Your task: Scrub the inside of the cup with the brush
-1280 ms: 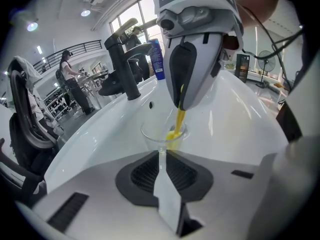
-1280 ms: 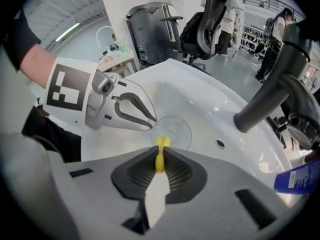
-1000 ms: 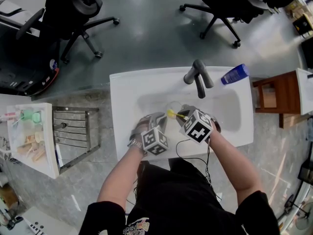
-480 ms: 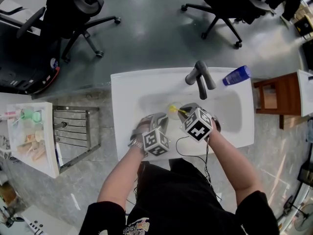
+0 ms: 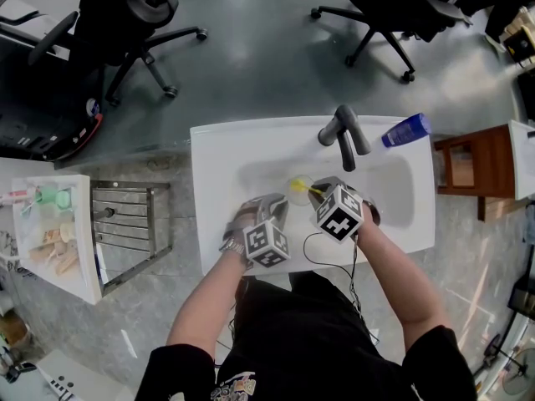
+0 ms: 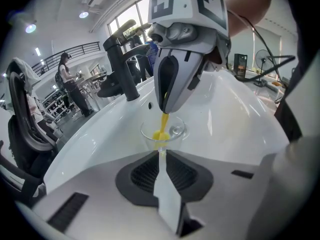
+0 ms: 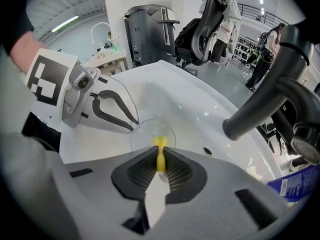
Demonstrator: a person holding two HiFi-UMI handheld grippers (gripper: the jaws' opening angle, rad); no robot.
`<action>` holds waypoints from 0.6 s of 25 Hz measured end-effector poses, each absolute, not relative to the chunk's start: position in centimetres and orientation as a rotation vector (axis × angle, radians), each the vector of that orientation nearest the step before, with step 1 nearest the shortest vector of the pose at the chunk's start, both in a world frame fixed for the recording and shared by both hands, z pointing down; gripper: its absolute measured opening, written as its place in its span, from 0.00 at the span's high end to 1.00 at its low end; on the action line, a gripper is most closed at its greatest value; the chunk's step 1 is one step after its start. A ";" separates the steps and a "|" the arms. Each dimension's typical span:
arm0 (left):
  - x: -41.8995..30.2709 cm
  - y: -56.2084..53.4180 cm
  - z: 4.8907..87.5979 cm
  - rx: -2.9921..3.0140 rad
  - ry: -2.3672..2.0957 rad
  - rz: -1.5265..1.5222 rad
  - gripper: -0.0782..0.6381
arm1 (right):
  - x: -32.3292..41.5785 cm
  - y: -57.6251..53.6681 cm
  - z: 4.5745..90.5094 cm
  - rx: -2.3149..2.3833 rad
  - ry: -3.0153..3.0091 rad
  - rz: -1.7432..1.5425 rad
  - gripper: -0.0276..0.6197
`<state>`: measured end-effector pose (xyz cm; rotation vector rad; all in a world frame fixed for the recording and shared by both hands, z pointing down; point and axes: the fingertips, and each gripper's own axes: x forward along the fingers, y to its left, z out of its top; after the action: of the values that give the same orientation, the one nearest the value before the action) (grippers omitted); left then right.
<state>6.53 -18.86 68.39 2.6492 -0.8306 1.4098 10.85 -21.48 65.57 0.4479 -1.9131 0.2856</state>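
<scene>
A clear cup [image 5: 298,185] sits in the white sink [image 5: 217,157], just in front of the faucet. My left gripper [image 5: 282,200] is shut on the near wall of the cup [image 6: 163,132], with the rim pinched between its pads. My right gripper [image 5: 313,192] is shut on the handle of a yellow brush [image 7: 160,159]. The brush [image 6: 161,128] points down into the cup [image 7: 151,133], and its head is inside the glass. The left gripper [image 7: 129,127] shows at the cup's left rim in the right gripper view. The right gripper [image 6: 166,104] hangs directly over the cup in the left gripper view.
A dark faucet [image 5: 341,132] arches over the basin behind the cup. A blue bottle [image 5: 404,128] lies on the sink's far right corner. A wooden stand [image 5: 468,167] is at the right, a metal rack [image 5: 125,232] and a white tray [image 5: 79,249] at the left. Office chairs [image 5: 125,23] stand behind.
The right gripper has tilted a little with the brush in the cup. The left gripper and the cup have stayed in place.
</scene>
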 end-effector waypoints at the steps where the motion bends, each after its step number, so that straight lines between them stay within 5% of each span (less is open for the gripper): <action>1: 6.5 -18.9 68.4 2.649 -0.830 1.409 0.84 | 10.9 -21.4 65.6 0.441 -1.909 0.283 0.90; 15: 6.0 -19.0 68.6 2.631 -0.828 1.394 0.83 | 10.6 -19.5 66.3 0.262 -1.831 0.292 0.90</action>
<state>5.99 -18.99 68.63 2.6314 -0.8279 1.3943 10.64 -19.45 66.27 0.2619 -1.8315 0.2925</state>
